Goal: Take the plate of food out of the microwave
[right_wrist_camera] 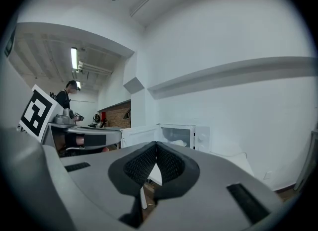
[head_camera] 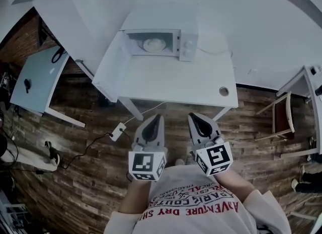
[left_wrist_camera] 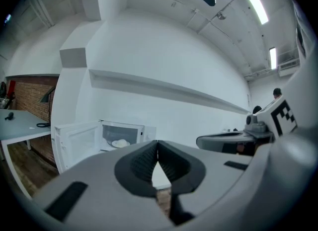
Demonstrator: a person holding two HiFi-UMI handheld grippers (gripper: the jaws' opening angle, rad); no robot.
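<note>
Fingers (left_wrist_camera: pixel 141 164) of the left gripper (head_camera: pixel 153 121) and the right gripper (head_camera: pixel 200 121) are clenched on nothing, well short of the desk (head_camera: pixel 176 84). The plate of food (head_camera: pixel 152 45) sits inside the microwave (head_camera: pixel 166 39), whose door (head_camera: pixel 108 66) hangs open. To do this well, approach level, release both pairs before the cavity, and take the rim from opposite sides without tipping.

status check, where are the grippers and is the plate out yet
Left gripper, right gripper: jaws shut, empty, short of the white table. White plate of food inside the white microwave, door hanging open. Nothing blocking the opening.
</note>
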